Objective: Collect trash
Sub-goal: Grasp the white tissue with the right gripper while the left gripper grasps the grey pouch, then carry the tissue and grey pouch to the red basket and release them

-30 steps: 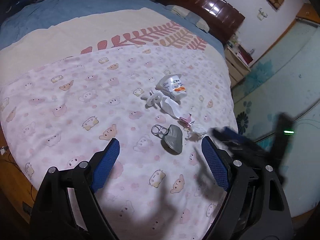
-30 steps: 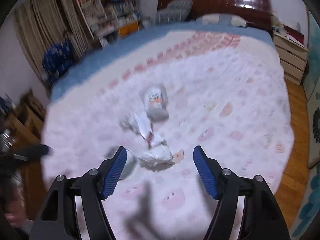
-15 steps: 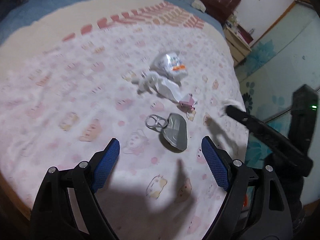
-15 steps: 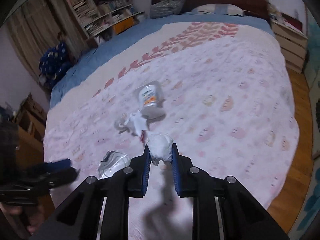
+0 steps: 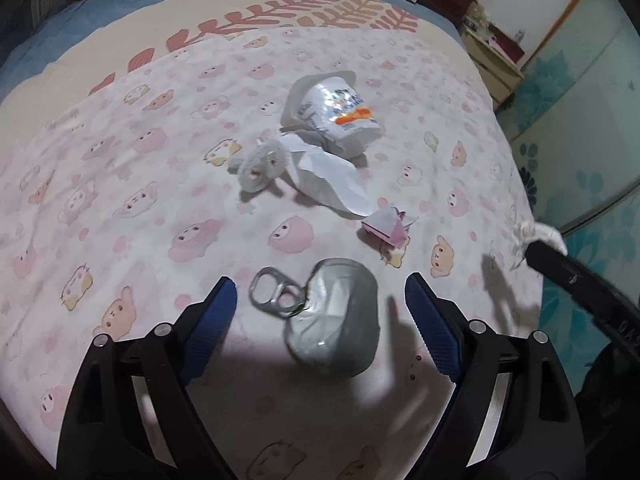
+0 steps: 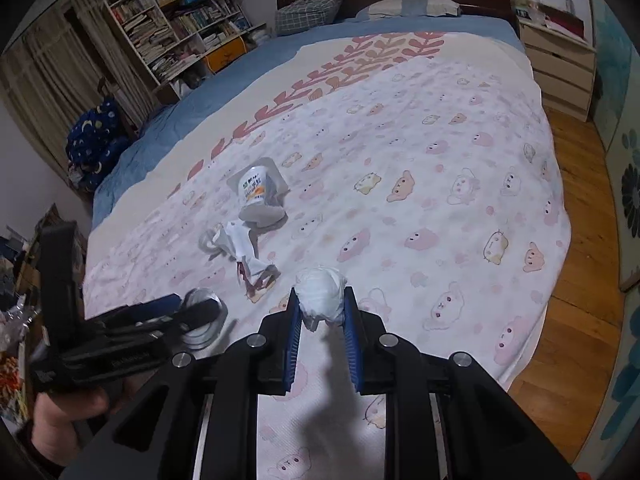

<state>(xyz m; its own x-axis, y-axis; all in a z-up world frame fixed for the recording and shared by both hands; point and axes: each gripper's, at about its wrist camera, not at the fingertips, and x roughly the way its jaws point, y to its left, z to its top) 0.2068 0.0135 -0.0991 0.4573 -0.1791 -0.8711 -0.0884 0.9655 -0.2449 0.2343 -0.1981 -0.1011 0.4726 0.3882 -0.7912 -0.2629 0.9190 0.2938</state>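
Observation:
On the pink cartoon-print blanket (image 5: 120, 208) lies a grey metal can lid (image 5: 336, 320) with its pull ring (image 5: 274, 290). My left gripper (image 5: 320, 284) hovers over it, jaws closing, lid between the pads but untouched. Beyond lie a pink paper scrap (image 5: 386, 226), a torn white wrapper (image 5: 328, 176), a fluffy white bit (image 5: 260, 164) and a tipped yogurt cup (image 5: 340, 116). My right gripper (image 6: 322, 300) is shut on a white tissue wad (image 6: 322, 296), lifted off the blanket. The tissue wad (image 5: 536, 234) also shows at the right edge of the left wrist view.
A bookshelf (image 6: 180, 28) stands beyond the bed's far left side. A cream drawer unit (image 6: 560, 64) and wooden floor (image 6: 580, 280) are on the right. Pillows (image 6: 312, 0) sit at the dark headboard. A hand (image 6: 68, 412) holds the left gripper (image 6: 160, 312).
The right gripper shut on the tissue wad and lifted it off the blanket. The left gripper came down and closer over the can lid.

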